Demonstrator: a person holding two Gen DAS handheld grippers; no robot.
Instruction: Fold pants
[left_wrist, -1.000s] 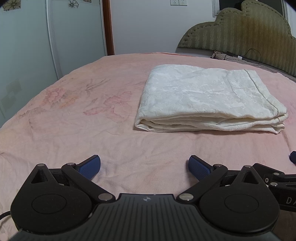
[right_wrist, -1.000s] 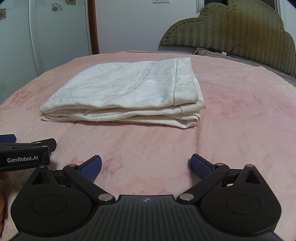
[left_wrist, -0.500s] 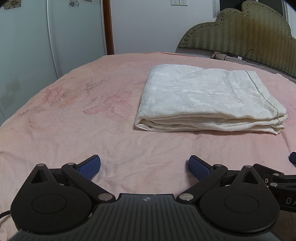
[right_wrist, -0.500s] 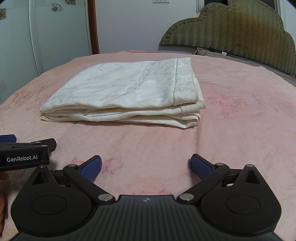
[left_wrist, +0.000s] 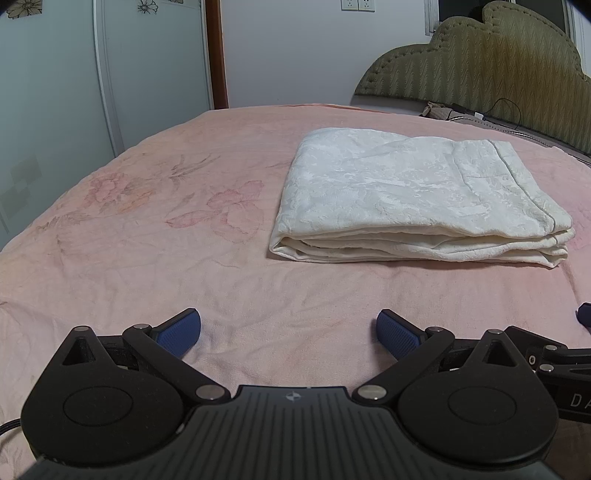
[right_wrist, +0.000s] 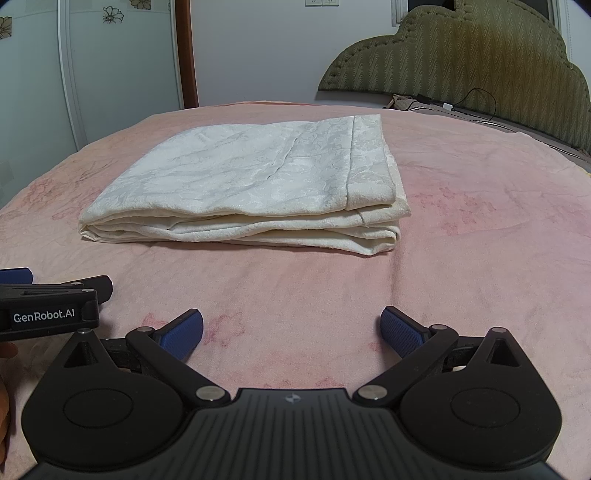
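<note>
Pants (left_wrist: 413, 195): folded into a layered stack ahead of my tools; the task looks finished. Left tool (left_wrist: 289, 332) and right tool (right_wrist: 291, 330): both wide, empty, well short of the stack.

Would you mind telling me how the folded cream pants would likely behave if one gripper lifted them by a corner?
The folded cream pants would probably go floppy and unfold, since the stacked layers lie loose at the near edge. They look fairly light: thin fabric. Pushed, they would likely bunch rather than slide on the soft pink bedspread.
</note>
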